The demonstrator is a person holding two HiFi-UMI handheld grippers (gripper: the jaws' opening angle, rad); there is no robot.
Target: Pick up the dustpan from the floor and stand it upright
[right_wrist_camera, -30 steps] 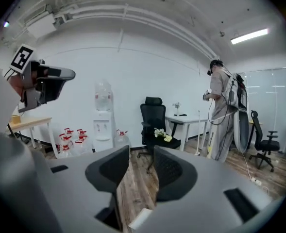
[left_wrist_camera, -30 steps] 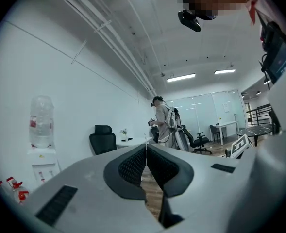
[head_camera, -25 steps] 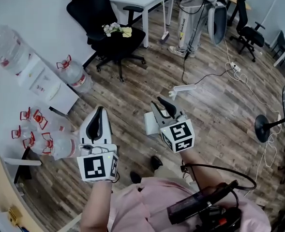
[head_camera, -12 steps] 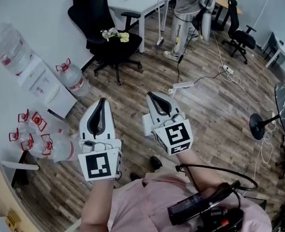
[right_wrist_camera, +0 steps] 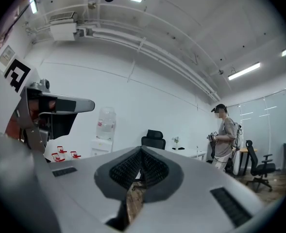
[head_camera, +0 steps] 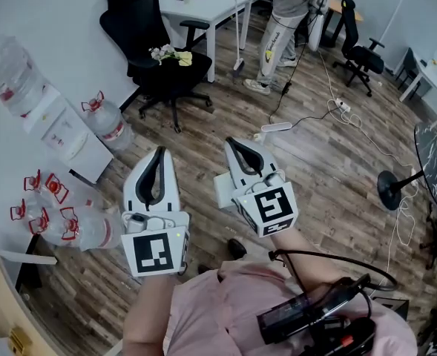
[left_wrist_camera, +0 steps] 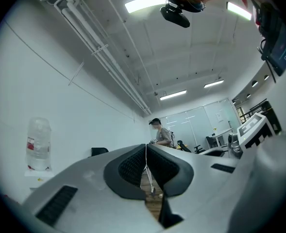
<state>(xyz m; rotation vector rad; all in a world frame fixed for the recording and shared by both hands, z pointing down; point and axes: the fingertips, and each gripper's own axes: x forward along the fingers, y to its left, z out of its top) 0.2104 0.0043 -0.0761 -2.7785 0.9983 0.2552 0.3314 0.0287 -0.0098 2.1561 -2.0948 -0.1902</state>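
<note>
Gripper views, unlike head view, show left claw (left_wrist_camera: 146, 147), right claw (right_wrist_camera: 141, 150) closed.

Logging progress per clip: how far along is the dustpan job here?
Done: nothing visible. In hand: nothing; the left gripper and right gripper are both shut and empty, held over the wood floor. I can't make out a dustpan lying there; a long-handled tool leans by the white table. Left: reach the dustpan, grip it, stand it upright.

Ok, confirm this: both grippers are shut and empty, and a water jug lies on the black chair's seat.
Wrong on the seat: the head view shows flowers on the black chair, not a jug. The left gripper and right gripper are shut and empty.
</note>
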